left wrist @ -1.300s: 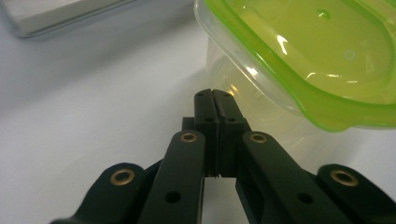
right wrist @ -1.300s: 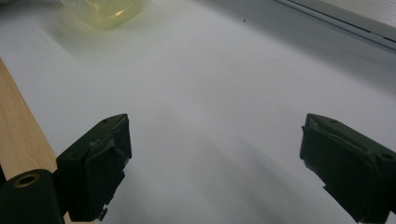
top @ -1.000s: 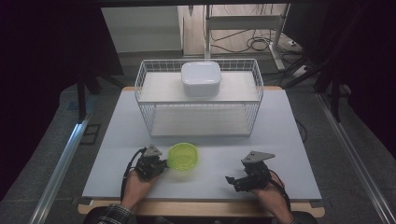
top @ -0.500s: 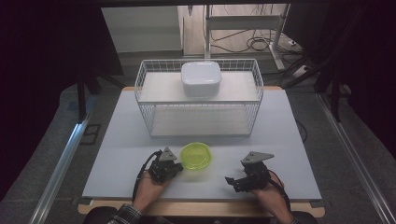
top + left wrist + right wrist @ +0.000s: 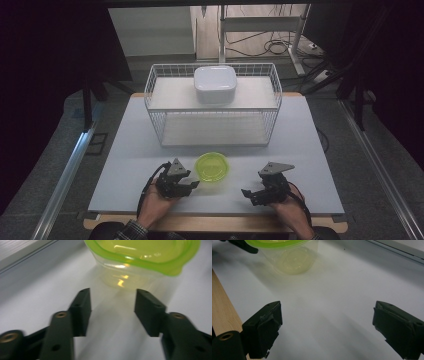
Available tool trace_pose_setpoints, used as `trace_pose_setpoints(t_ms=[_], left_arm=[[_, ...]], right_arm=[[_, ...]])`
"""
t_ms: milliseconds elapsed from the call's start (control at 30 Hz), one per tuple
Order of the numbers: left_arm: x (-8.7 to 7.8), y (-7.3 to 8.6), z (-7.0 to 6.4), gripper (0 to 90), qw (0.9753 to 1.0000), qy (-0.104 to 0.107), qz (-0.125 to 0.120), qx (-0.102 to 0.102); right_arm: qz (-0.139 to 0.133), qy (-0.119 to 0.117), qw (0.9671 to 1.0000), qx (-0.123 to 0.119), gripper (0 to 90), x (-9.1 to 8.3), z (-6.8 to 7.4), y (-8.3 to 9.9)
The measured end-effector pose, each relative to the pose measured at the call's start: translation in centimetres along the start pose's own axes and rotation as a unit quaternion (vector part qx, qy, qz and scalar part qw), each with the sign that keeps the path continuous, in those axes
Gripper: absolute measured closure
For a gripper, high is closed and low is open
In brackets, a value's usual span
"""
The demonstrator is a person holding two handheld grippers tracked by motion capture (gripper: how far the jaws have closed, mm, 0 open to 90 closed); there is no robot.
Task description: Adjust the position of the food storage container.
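Two grippers low at the near edge of the table (image 5: 320, 150), one in each hand. Left gripper (image 5: 192, 184) (image 5: 112, 308) resting just beside the green bowl (image 5: 213, 167) (image 5: 142, 257), jaws spread, nothing between them, tips aimed at the bowl's near side but stopping short of it, a strip of bare tabletop showing in the gap. Seen along those jaws: clear yellowish wall, bright green rim, bowl upright on the white surface, close ahead and a little to the right of centre. Right gripper (image 5: 250, 194) (image 5: 327, 327) well apart from the bowl, off to its right, jaws spread wide and holding nothing, only blank tabletop between them. From that side, bowl (image 5: 290, 255) visible farther off at the upper left, with a dark part of the other gripper just beyond it and the pale wooden table edge (image 5: 223, 312) running along the left. Farther out, toward the middle and back of the table, a white wire basket (image 5: 212, 107) standing open, its shelf carrying a white square box (image 5: 215, 84) with rounded corners near the centre. Beyond the table, dark surroundings, a metal frame and loose cables (image 5: 272, 47) on the floor.
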State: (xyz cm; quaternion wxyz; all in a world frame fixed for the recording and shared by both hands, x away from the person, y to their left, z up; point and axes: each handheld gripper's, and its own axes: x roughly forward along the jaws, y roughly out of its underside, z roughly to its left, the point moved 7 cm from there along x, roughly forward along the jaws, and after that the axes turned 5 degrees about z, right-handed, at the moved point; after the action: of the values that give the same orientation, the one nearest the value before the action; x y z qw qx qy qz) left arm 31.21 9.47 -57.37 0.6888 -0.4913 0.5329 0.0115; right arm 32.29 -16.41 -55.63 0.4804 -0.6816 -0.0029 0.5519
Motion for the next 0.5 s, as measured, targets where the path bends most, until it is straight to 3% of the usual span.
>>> trace_pose_setpoints(t_ms=[100,267,400,500], left_arm=[[-0.9,0.4,-0.3,29.6,1.0,0.0,-0.007,-0.001],[-2.0,0.9,-0.1,12.0,0.9995,-0.018,-0.019,-0.015],[-2.6,1.2,0.2,6.4,0.9988,-0.018,-0.034,-0.03],[-3.1,1.7,0.3,5.2,0.9985,-0.024,-0.039,-0.029]], right_arm=[[-0.002,-0.002,1.0,0.004,9.2,0.0,0.0,0.0],[-0.007,-0.007,0.9999,0.011,9.0,0.0,0.1,-0.1],[-0.011,-0.012,0.9998,0.013,8.4,0.0,0.0,-0.1],[-0.014,-0.015,0.9997,0.014,7.8,-0.1,-0.1,-0.1]])
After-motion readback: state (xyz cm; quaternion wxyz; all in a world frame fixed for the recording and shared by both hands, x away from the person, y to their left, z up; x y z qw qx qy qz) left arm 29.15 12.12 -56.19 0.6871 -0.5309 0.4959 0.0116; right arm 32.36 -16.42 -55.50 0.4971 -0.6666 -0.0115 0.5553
